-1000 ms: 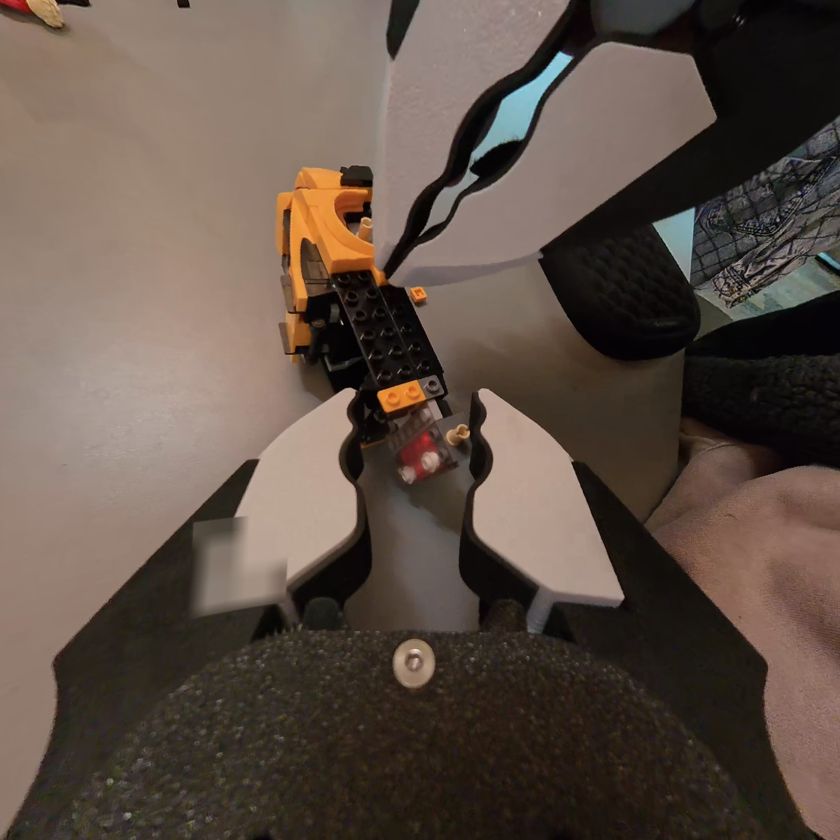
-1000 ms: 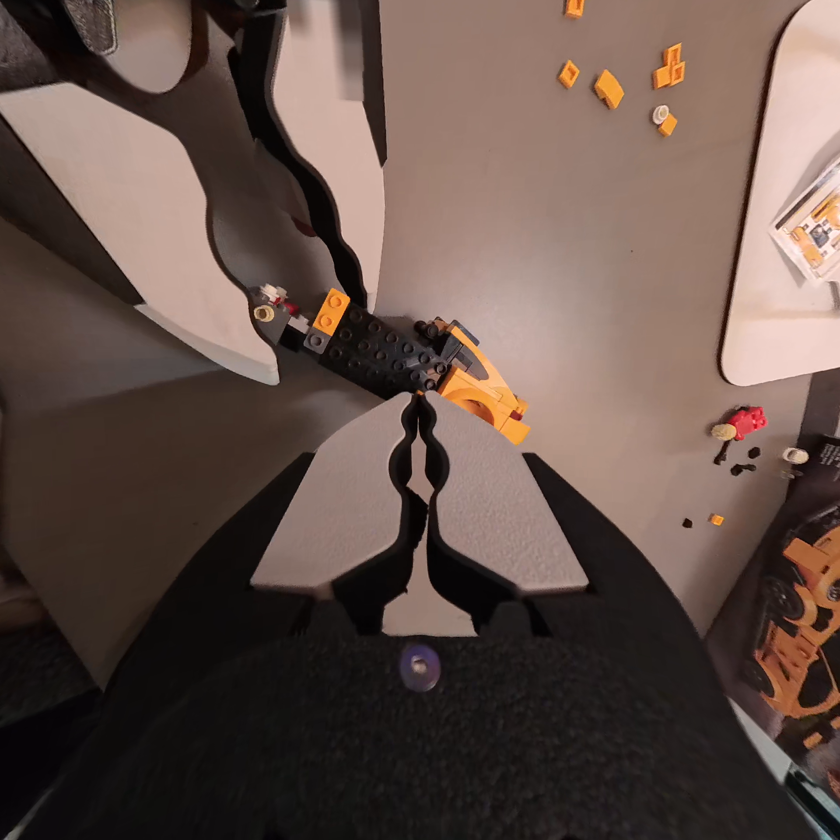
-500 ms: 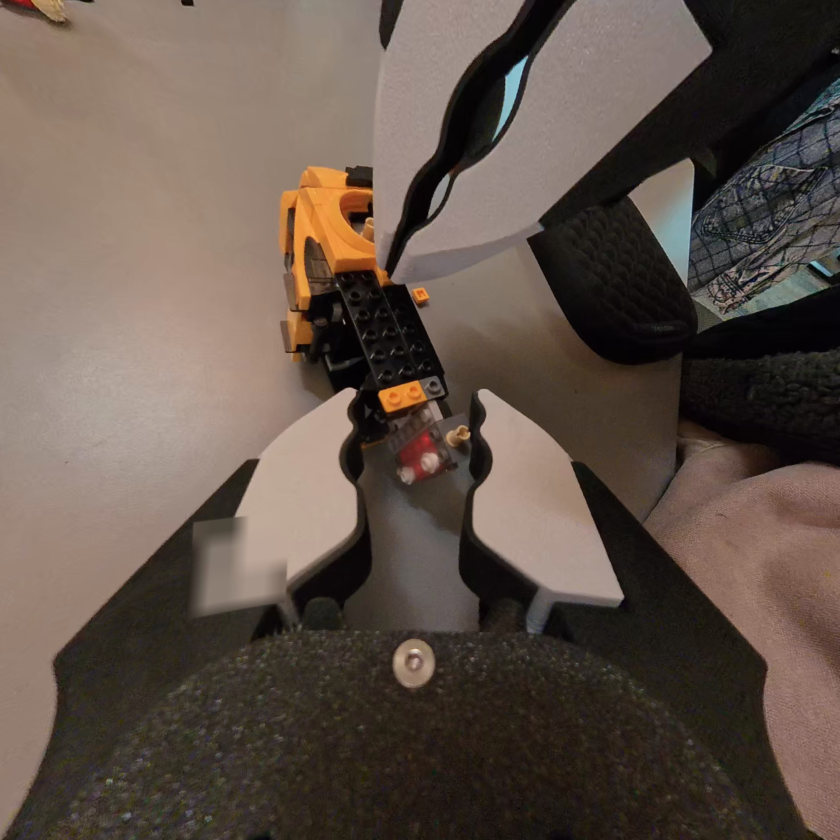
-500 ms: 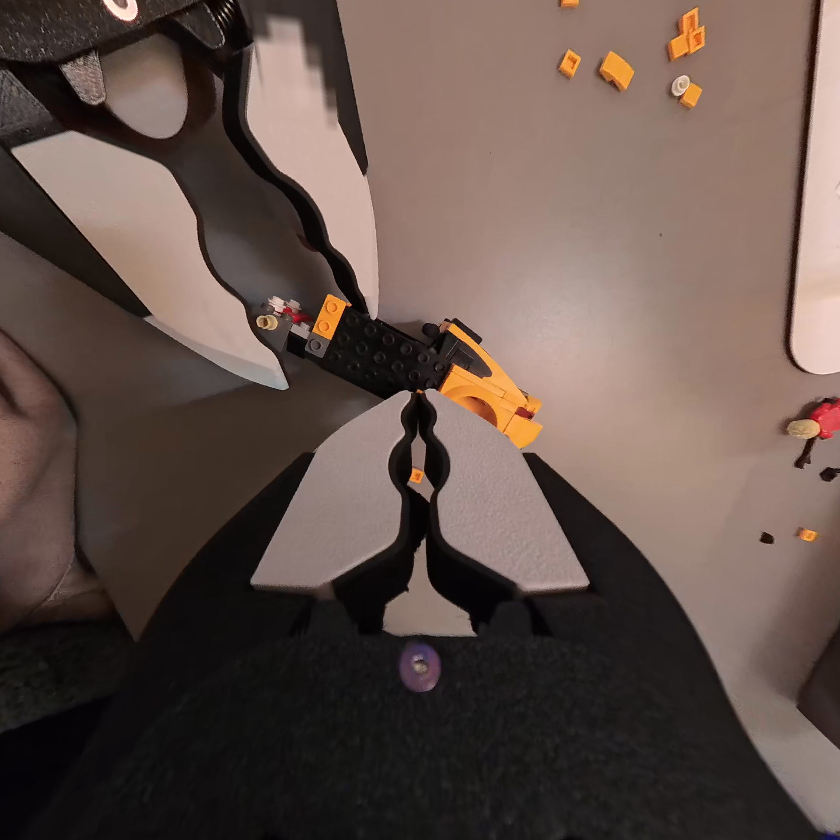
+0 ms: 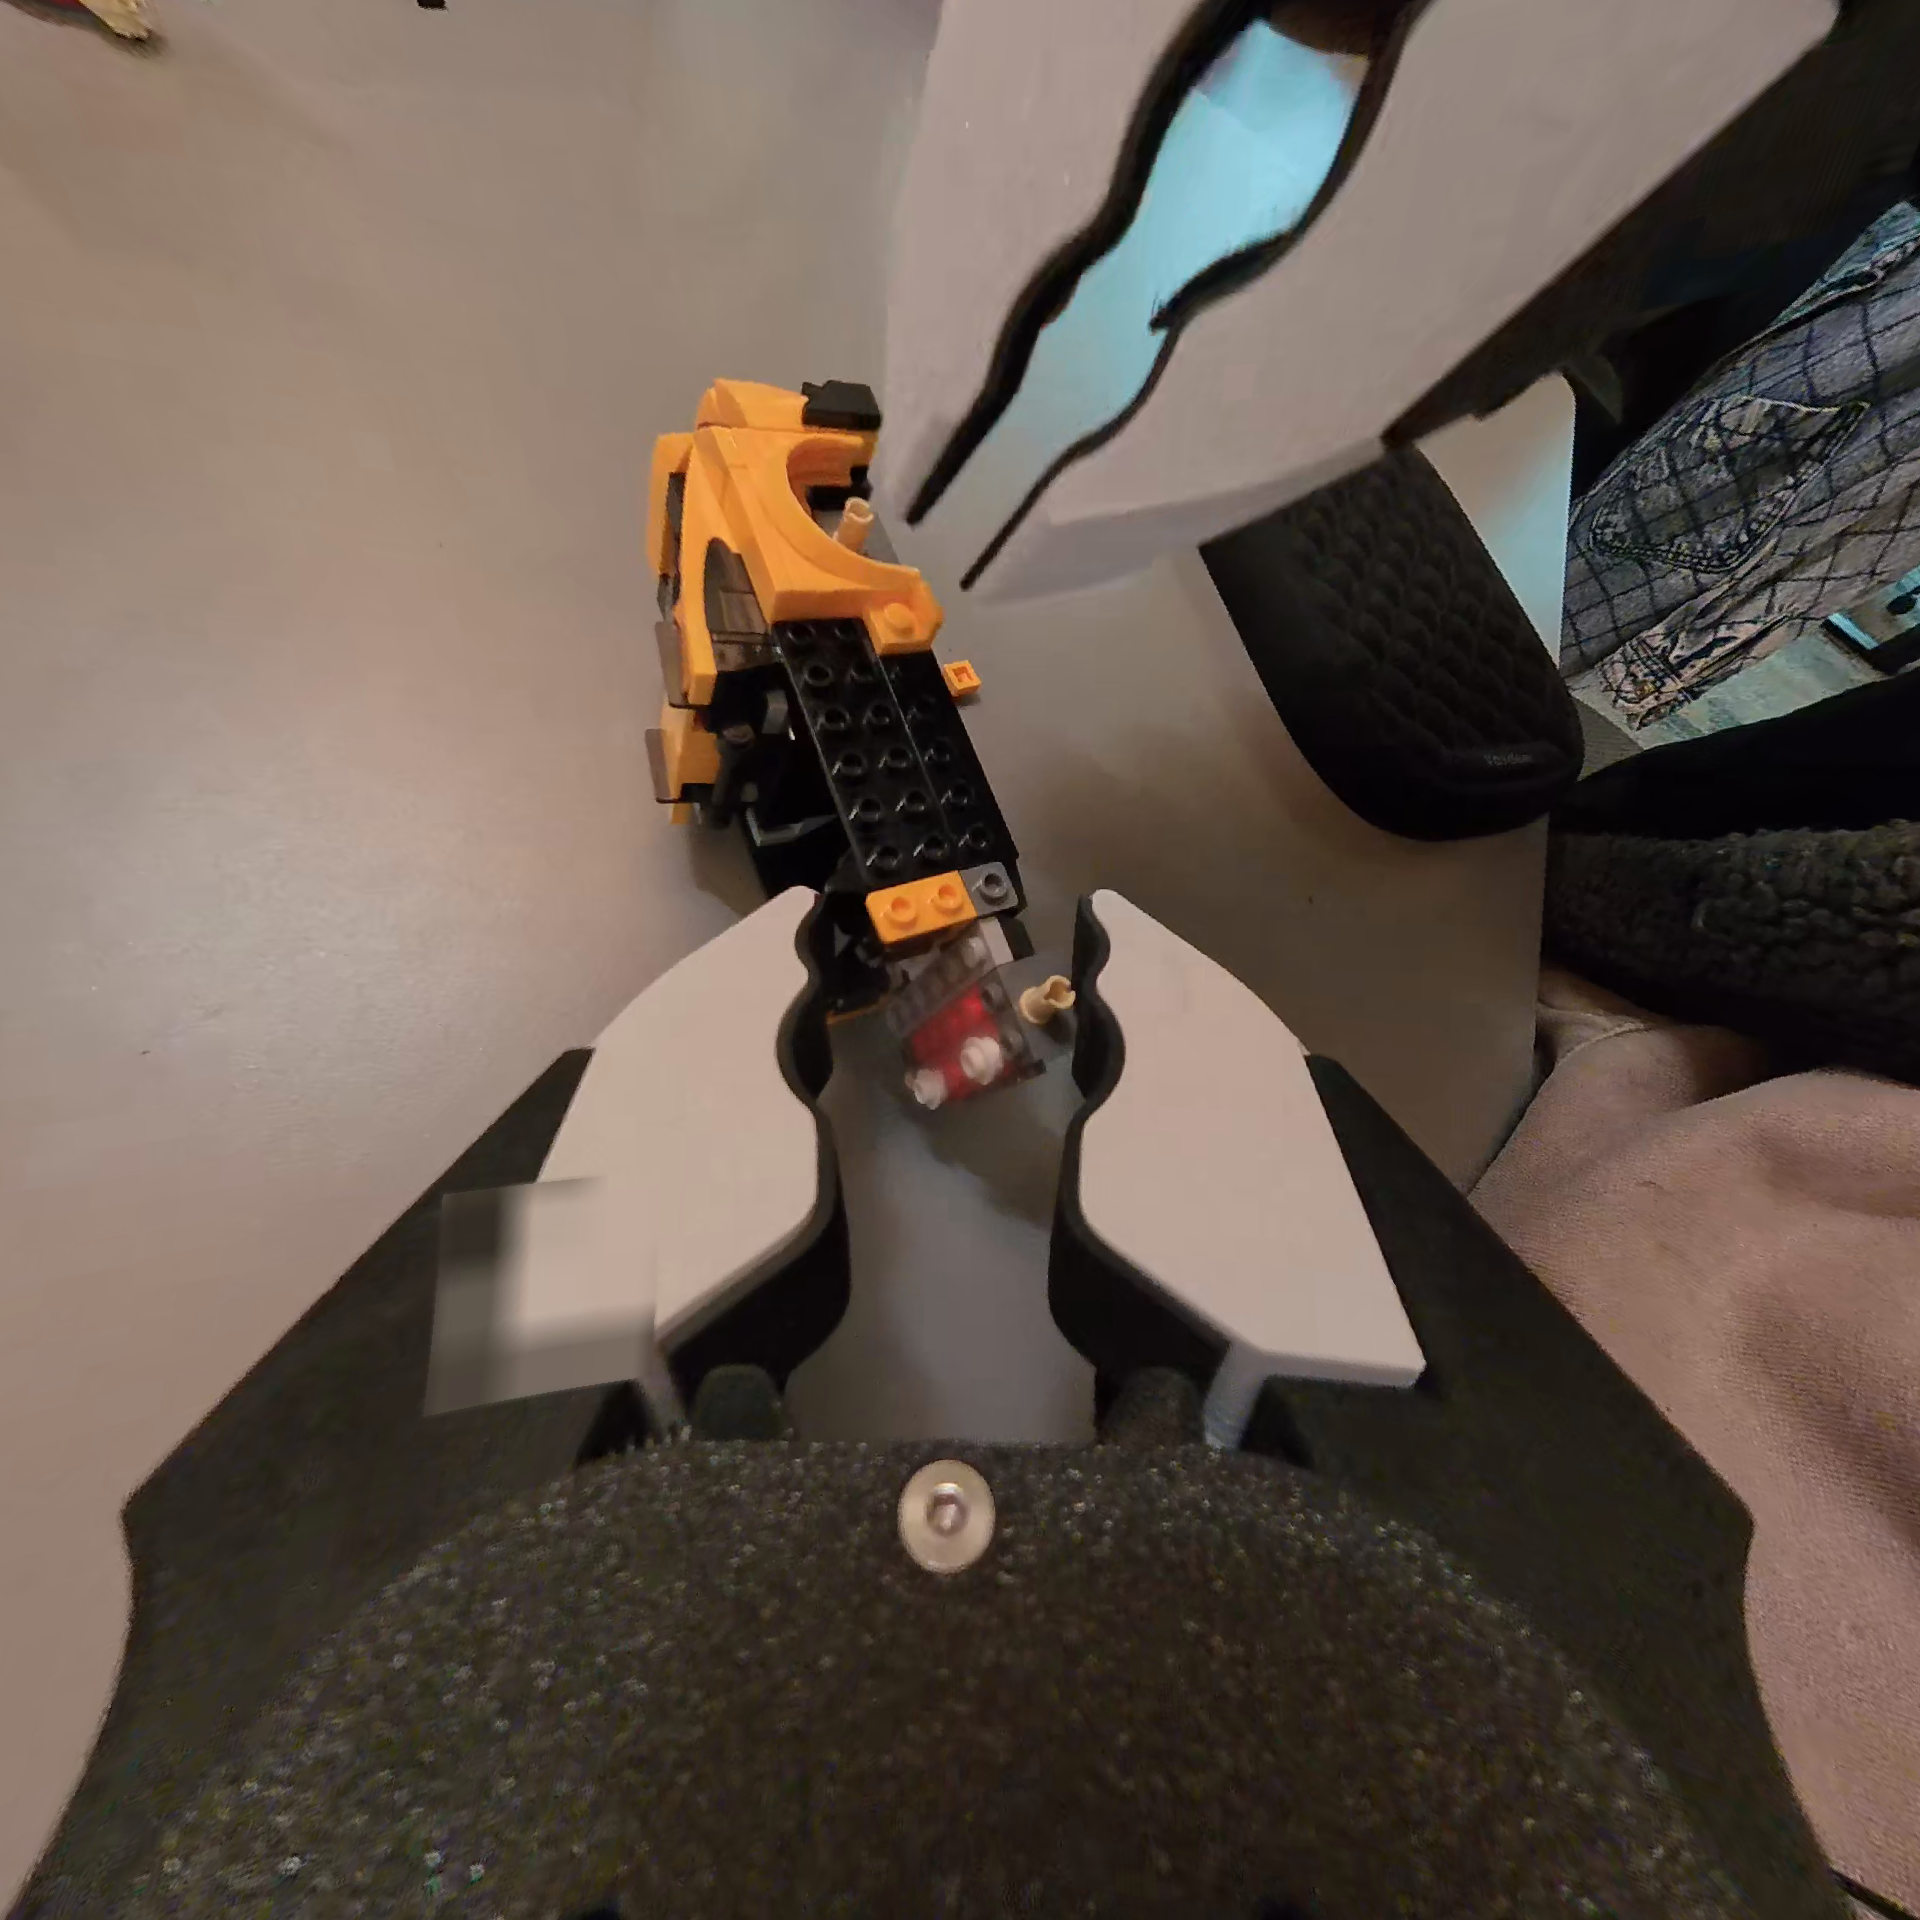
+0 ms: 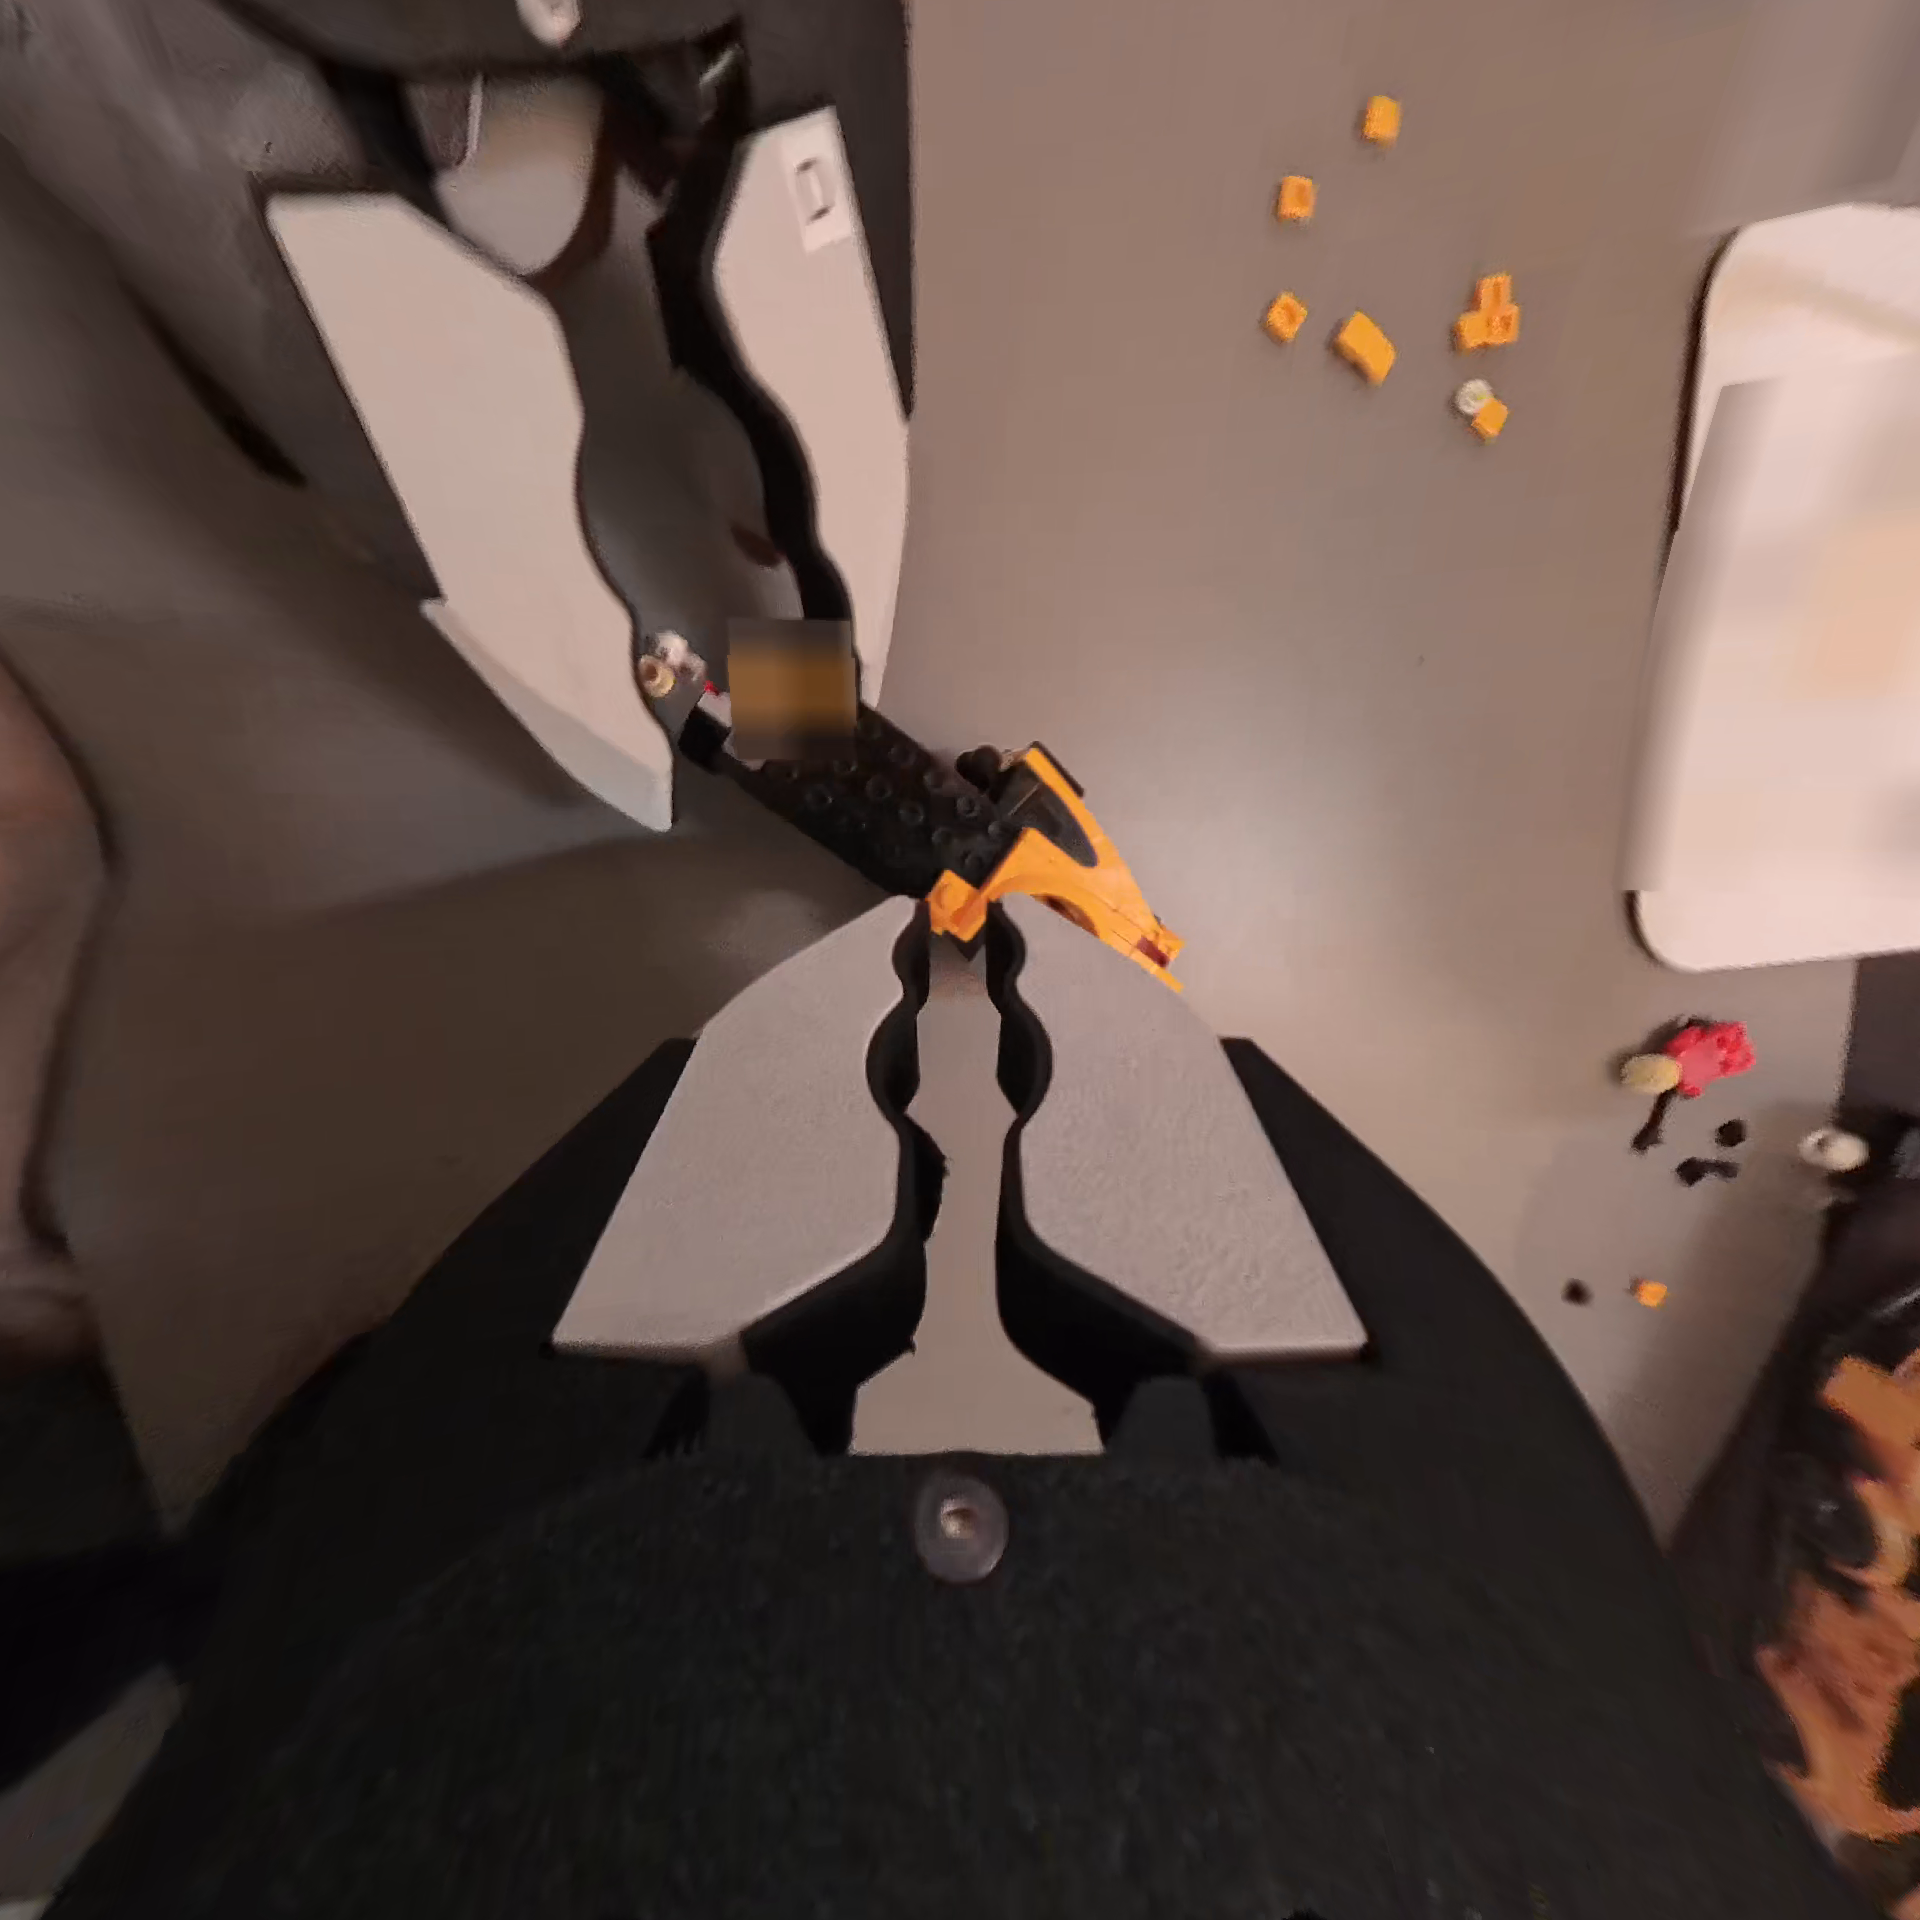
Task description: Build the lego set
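Left claw (image 5: 940,935) clamped across the tail of a black-and-orange brick car (image 5: 831,675) lying on the grey worktop (image 5: 312,623). Long axis straight ahead of that claw, orange nose farthest away. Right claw (image 6: 956,925) slackened and bare, tips just short of the nose. Loose orange bricks (image 6: 1361,343) ahead-right of it, white tray (image 6: 1766,623) beyond. Tail partly hidden by fingers (image 5: 717,1039).

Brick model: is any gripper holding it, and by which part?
The left gripper seems to clamp the brick model by its grey-red end; the right gripper, slightly open, holds nothing.
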`<move>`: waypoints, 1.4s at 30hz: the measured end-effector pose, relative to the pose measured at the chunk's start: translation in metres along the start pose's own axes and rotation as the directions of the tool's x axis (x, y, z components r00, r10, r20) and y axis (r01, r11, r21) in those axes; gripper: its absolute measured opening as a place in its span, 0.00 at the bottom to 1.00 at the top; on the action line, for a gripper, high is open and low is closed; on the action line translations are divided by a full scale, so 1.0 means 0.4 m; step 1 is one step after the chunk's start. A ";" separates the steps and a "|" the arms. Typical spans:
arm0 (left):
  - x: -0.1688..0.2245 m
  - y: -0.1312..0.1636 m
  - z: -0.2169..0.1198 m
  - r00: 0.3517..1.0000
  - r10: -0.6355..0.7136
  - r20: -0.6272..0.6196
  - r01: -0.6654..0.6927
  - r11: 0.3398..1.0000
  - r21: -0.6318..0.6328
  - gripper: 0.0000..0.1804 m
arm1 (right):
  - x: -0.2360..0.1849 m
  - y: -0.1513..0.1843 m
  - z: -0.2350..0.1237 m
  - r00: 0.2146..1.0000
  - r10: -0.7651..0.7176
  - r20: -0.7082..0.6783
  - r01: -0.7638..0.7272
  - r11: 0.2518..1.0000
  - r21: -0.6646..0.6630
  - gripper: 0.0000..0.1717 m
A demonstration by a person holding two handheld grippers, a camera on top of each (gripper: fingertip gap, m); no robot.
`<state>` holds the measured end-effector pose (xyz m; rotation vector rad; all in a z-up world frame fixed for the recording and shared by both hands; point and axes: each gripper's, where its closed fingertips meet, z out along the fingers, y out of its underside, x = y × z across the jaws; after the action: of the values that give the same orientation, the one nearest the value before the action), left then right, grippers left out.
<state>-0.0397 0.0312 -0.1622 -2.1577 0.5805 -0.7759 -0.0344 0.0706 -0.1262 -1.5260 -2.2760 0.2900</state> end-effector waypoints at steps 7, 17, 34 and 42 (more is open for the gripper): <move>-0.001 0.000 0.000 1.000 -0.002 -0.001 0.002 1.000 0.000 0.24 | -0.011 0.015 0.032 0.976 -0.217 -0.025 0.214 0.971 -0.110 0.03; -0.002 0.000 0.000 1.000 -0.002 -0.001 0.002 1.000 0.002 0.24 | -0.003 0.010 0.008 0.994 -0.104 -0.025 0.102 0.993 -0.053 0.03; -0.016 -0.021 -0.012 0.994 0.094 0.049 -0.096 0.994 0.045 0.28 | -0.050 0.203 0.117 0.912 0.407 0.061 -0.408 0.913 0.017 0.05; 0.070 -0.085 -0.065 0.973 0.211 -0.096 -0.186 0.959 0.213 0.11 | -0.103 0.048 -0.025 0.986 0.163 0.031 -0.165 0.945 0.281 0.04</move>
<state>-0.0324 0.0218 -0.1124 -1.8439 0.7344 -0.8182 -0.0001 0.0399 -0.1324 -1.5627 -2.0105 0.6399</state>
